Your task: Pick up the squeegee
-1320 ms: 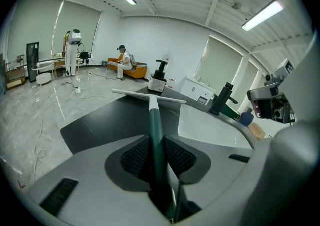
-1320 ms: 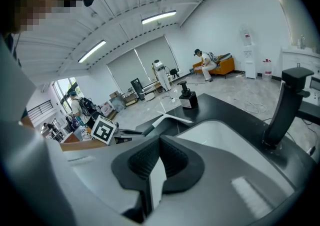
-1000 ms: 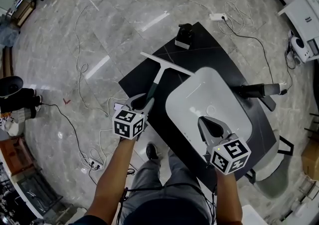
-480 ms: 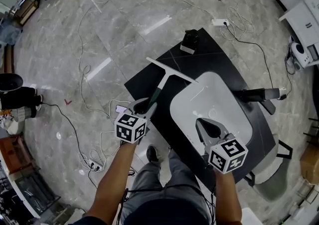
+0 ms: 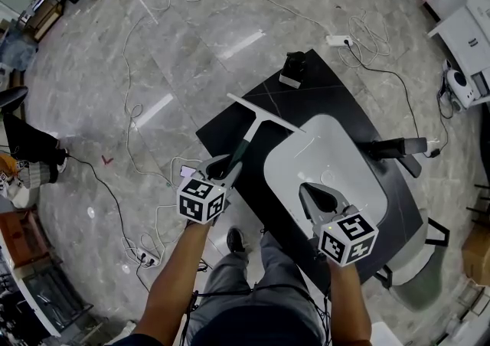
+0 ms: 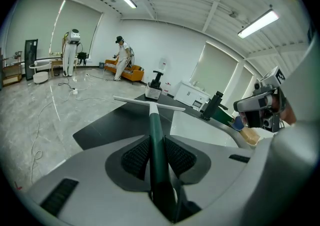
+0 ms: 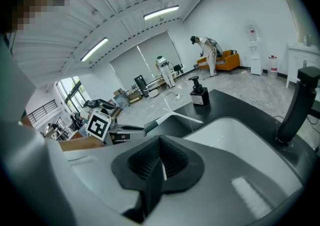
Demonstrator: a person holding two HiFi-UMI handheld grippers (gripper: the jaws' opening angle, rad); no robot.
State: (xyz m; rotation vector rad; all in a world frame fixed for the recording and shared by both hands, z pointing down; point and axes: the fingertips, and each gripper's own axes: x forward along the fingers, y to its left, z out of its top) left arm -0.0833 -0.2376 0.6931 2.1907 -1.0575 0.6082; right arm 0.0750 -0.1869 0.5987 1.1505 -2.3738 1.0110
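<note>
The squeegee [image 5: 249,136] has a dark green handle and a long white T-shaped blade. It hangs just over the left end of the black counter [image 5: 222,122]. My left gripper [image 5: 222,167] is shut on the near end of the handle, and in the left gripper view the handle [image 6: 154,135] runs straight out between the pads to the blade [image 6: 149,104]. My right gripper [image 5: 325,197] hovers over the near side of the white sink [image 5: 329,149], shut with nothing in it. The right gripper view shows its jaws [image 7: 160,157] closed and the squeegee [image 7: 175,116] off to the left.
A black faucet [image 5: 394,145] stands at the sink's right side. A dark soap dispenser [image 5: 295,69] sits on the counter's far corner. Cables and a power strip [image 5: 339,40] lie on the grey marble floor. People stand far off by an orange sofa [image 6: 131,72].
The left gripper has risen a little with the squeegee in it. The right gripper has shifted slightly over the sink. Both grips look the same.
</note>
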